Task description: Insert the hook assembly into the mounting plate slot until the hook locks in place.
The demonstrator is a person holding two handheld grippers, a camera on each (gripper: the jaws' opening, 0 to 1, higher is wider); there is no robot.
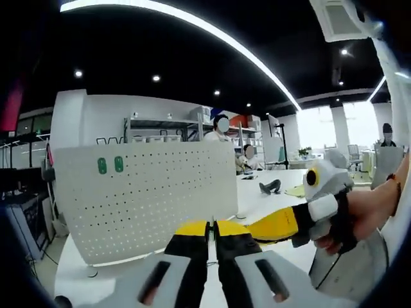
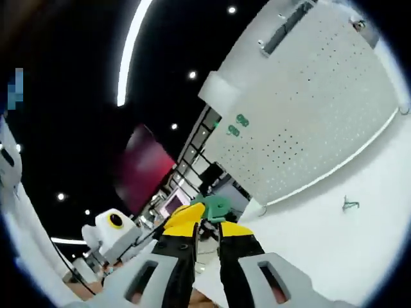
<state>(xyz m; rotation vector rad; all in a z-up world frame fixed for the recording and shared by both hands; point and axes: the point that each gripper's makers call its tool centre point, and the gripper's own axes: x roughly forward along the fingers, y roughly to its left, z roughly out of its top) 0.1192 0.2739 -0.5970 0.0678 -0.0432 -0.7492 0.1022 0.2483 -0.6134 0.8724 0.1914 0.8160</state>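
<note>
My right claw grips a green hook near the pegboard; left claw closed, empty, over the table.

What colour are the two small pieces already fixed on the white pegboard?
Green; the two pieces on the pegboard show best in the left gripper view.

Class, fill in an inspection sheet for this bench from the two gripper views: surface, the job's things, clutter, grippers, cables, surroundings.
Surface: white table.
Job's things: white pegboard upright on the table, two green pieces already on it; green hook piece at the right gripper's jaw tips.
Clutter: small metal clip lying on the table; dark object further back.
Grippers: left gripper jaws together, nothing between; right gripper shut on the hook piece.
Cables: nothing seen.
Surroundings: shelving, ceiling lights, people behind.
</note>
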